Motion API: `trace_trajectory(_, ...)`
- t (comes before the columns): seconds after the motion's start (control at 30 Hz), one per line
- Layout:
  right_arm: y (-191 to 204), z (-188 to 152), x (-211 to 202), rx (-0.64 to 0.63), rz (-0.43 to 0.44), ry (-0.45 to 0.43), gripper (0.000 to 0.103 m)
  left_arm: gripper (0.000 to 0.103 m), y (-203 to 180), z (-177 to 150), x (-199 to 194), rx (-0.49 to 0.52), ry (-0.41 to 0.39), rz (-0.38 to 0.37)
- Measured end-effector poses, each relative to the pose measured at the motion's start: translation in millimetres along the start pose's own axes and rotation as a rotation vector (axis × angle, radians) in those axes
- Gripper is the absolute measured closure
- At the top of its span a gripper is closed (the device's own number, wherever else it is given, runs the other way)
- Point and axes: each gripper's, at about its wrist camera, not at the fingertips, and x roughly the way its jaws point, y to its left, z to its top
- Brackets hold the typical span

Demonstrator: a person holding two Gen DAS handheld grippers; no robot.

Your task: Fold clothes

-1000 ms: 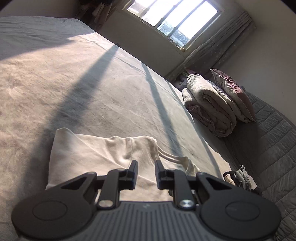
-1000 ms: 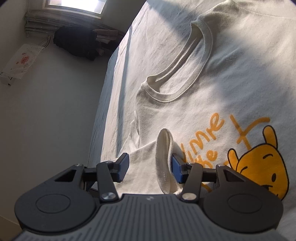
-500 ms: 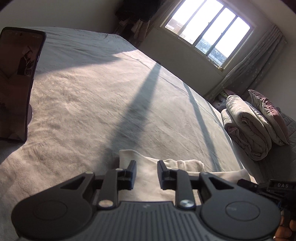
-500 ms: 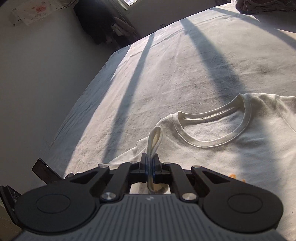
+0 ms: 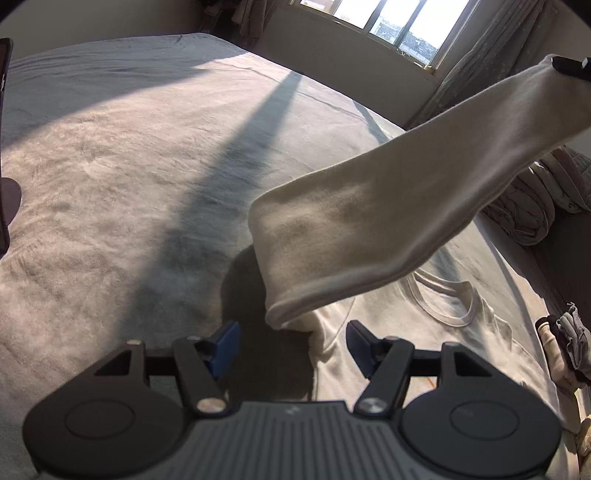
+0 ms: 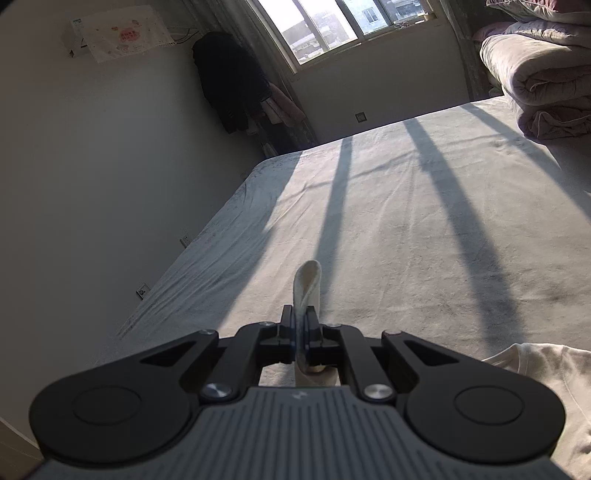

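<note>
Right gripper (image 6: 302, 328) clamped on the sleeve hem of the cream T-shirt (image 5: 373, 221), lifted clear of the bed (image 5: 147, 155); left gripper (image 5: 291, 341) just opened, nothing between the pads. Best carried across in one smooth arc, cloth kept taut, laid flat over the body. No readable writing; wall poster (image 6: 122, 35) too small to tell.

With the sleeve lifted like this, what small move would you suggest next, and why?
Probably close the left gripper on the sleeve's hanging lower end: its jaws have just been opening around nothing, while the right gripper pinches the raised end above the T-shirt.
</note>
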Motion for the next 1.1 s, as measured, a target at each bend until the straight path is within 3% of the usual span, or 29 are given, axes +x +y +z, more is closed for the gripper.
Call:
trace_trajectory(0.13, 4.9, 10.7, -10.1, -0.009, 0.009, -0.019, 0.096, 0.043, -5.8, -7.5, 19.1, -0.075, -0.045, 0.057)
trace_trajectory(0.2, 5.9, 14.5, -17.0, -0.023, 0.005, -0.029, 0.096, 0.056, -7.3, -9.5, 21.6, -0.090, -0.081, 0.093)
trace_trajectory(0.23, 4.8, 16.2, -20.6, -0.030, 0.000, -0.035, 0.096, 0.064, -7.7, -9.6, 22.8, -0.089, -0.090, 0.114)
trace_trajectory(0.3, -2.3, 18.8, -27.5, -0.035, -0.014, -0.047, 0.096, 0.070, -6.6, -9.3, 24.7, -0.081, -0.095, 0.135)
trace_trajectory(0.4, -19.5, 20.6, -35.3, -0.032, -0.042, -0.057, 0.096, 0.074, -11.6, -12.3, 25.7, -0.017, -0.103, 0.160)
trace_trajectory(0.67, -122.3, -9.0, -43.2, 0.035, -0.186, -0.023, 0.097, 0.071, -13.2, -16.8, 26.0, 0.088, -0.092, 0.155)
trace_trajectory(0.77, -165.2, -28.7, -43.5, 0.068, -0.199, -0.001, 0.097, 0.068, -12.2, -18.4, 25.1, 0.114, -0.087, 0.134)
trace_trajectory(0.93, -223.4, -66.6, -32.9, 0.114, -0.221, 0.053, 0.097, 0.064, -20.1, -25.8, 21.9, 0.247, -0.083, 0.127)
trace_trajectory(1.1, -265.2, -105.4, -17.1, 0.129, -0.255, 0.124, 0.097, 0.055, -14.9, -17.6, 15.8, 0.305, 0.018, 0.046)
